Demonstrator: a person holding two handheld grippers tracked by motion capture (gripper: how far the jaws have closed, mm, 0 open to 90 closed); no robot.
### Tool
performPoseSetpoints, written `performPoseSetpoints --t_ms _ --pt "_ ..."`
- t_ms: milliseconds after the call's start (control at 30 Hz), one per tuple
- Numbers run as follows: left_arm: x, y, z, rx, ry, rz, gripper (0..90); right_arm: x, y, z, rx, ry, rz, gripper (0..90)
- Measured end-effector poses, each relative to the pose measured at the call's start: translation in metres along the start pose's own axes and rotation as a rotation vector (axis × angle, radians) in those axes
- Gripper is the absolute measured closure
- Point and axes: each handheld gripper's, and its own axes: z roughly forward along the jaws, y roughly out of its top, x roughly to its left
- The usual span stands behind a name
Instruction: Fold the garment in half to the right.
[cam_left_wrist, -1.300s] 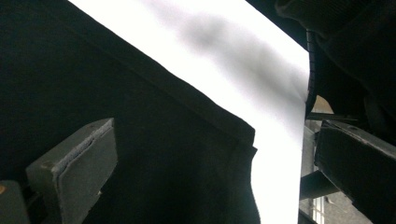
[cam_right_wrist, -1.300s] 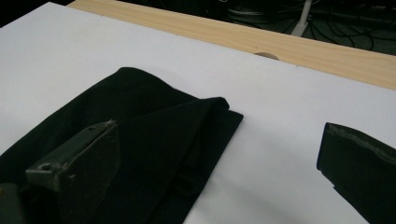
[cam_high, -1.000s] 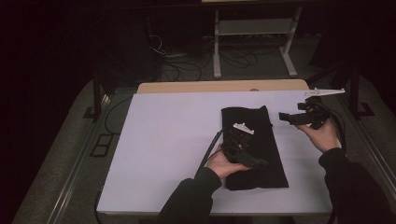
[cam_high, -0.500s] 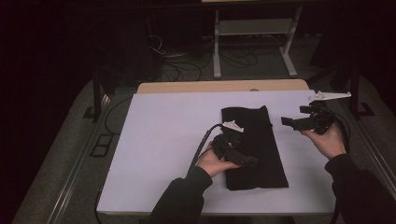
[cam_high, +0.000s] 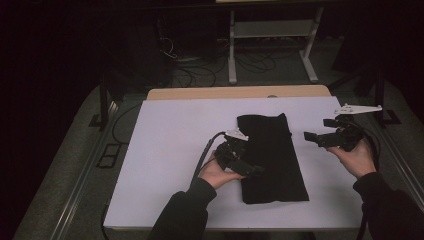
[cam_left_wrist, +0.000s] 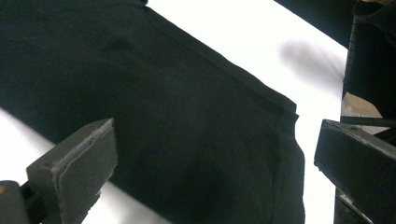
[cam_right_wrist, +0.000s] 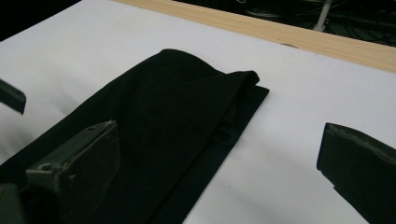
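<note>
On the white table top, seen from the high view, a folded black fabric cloth lies flat as a long strip. Left gripper hovers at the cloth's near left edge; right gripper is held just right of the cloth. Left gripper view: jaws spread wide, nothing between them, the cloth's corner right below. Right gripper view: jaws also wide apart and empty, the cloth ahead with its folded far end.
</note>
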Motion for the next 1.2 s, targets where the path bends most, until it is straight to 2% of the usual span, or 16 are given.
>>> performPoseSetpoints --t_ms 400,500,833,933,1200 --pt "0.009 -0.013 -0.018 -0.035 0.037 -0.021 0.0 0.010 -0.009 -0.007 0.012 0.022 -0.015 0.0" --pt "0.013 -0.017 -0.025 -0.033 0.046 -0.016 0.0 0.012 -0.011 -0.009 0.004 0.028 -0.018 0.0" --pt "0.022 -0.030 -0.040 -0.054 0.070 -0.039 0.0 0.020 -0.022 -0.015 0.014 0.040 -0.035 0.0" --pt "0.025 -0.034 -0.044 -0.073 0.065 -0.061 0.0 0.022 -0.025 -0.016 0.014 0.044 -0.042 0.0" --pt "0.031 -0.046 -0.057 -0.073 0.090 -0.070 0.0 0.025 -0.035 -0.023 0.023 0.049 -0.046 0.0"
